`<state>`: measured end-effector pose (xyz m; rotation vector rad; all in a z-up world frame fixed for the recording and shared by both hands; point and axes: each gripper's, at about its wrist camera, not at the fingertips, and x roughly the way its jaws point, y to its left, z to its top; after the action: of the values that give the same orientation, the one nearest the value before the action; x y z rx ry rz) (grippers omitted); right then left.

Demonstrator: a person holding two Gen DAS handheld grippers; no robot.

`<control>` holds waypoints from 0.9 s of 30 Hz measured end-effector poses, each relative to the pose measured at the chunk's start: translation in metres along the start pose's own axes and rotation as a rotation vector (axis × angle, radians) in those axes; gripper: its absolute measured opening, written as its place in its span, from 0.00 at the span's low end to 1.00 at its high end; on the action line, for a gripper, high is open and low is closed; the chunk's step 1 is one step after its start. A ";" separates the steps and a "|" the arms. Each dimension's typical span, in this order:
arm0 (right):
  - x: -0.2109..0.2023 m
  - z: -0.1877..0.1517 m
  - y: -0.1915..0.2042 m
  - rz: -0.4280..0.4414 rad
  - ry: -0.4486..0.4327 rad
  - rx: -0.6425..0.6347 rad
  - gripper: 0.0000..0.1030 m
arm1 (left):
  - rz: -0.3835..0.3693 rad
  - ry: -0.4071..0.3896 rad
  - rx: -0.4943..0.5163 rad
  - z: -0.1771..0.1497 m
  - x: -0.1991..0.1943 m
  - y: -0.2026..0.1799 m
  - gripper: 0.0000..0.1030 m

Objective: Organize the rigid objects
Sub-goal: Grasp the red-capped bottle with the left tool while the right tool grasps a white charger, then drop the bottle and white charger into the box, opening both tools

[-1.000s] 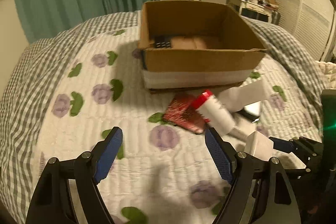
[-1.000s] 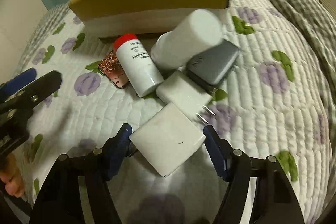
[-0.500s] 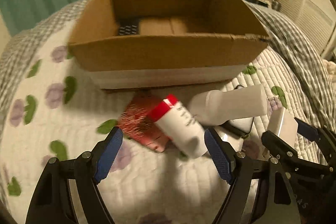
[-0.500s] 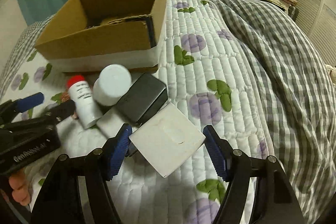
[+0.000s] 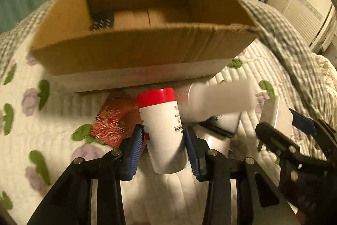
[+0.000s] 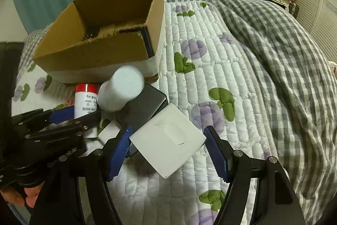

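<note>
While only a dark item lies inside the cardboard box [image 5: 134, 50], the left gripper [image 5: 163, 146], jaws just closing, clamps the red-capped bottle [image 5: 161, 119] before it and the right gripper [image 6: 168, 147] grips a white charger [image 6: 167, 139] (others still wait outside).

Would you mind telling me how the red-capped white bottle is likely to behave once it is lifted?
The red-capped bottle looks like rigid plastic, so it should hold its shape. Its smooth round wall may slip or swivel between the left gripper jaws, which have just been closing around it. Set down sideways, it would probably roll on the quilt.
</note>
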<state>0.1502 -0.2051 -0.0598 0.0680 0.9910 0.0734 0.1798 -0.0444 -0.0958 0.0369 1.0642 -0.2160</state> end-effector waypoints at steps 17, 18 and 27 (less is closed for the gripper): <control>-0.097 0.085 0.039 0.130 -0.220 -0.151 0.68 | 0.125 -0.232 -0.012 0.060 -0.129 0.035 0.38; -0.099 0.095 0.044 0.142 -0.230 -0.176 0.68 | 0.130 -0.246 -0.013 0.069 -0.130 0.040 0.38; -0.048 0.162 0.085 0.172 -0.243 -0.338 0.68 | 0.153 -0.228 0.036 0.120 -0.076 0.049 0.38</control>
<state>0.2571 -0.1291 0.0762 -0.1456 0.7172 0.3805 0.2580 -0.0009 0.0250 0.1231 0.8260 -0.0979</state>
